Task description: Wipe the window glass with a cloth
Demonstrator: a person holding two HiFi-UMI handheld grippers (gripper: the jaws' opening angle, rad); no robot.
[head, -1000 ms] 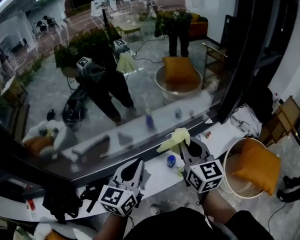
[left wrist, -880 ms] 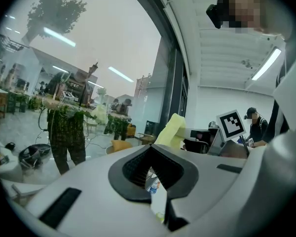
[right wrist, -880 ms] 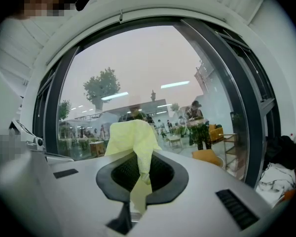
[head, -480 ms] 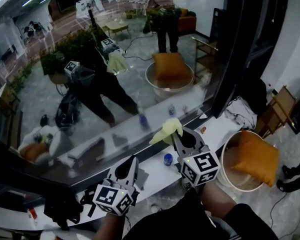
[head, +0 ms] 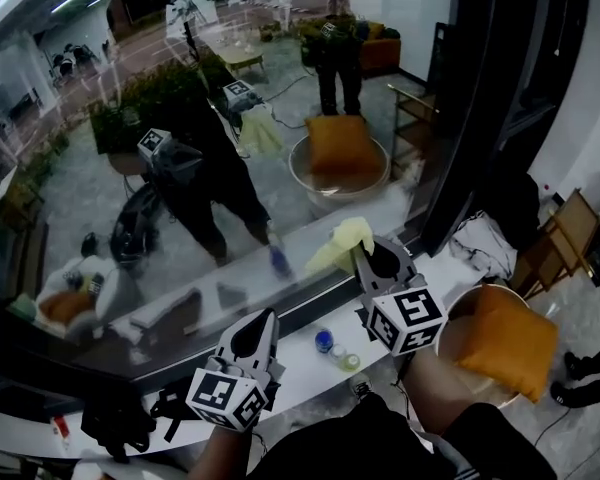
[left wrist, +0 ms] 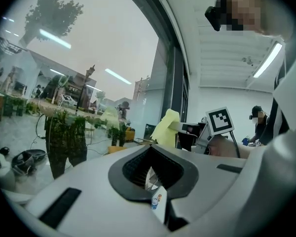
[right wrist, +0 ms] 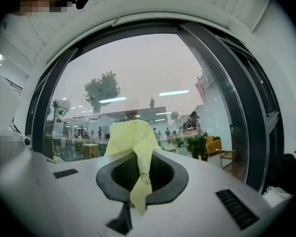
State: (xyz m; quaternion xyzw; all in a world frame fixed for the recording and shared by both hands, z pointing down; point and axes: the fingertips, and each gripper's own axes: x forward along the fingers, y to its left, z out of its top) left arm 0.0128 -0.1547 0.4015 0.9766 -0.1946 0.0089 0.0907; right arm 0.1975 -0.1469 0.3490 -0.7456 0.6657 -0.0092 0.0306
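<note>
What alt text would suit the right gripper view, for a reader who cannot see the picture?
The right gripper has its jaws shut on a pale yellow cloth, which stands up bunched in front of a large window glass in a dark frame. In the glass show a pale sky, a tree and faint reflected strip lights.

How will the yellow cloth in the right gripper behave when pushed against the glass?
Probably floppy: the yellow cloth droops in folds from the right gripper. Likely light, since a single pinch carries it. It should flatten against the window glass rather than scrape.
</note>
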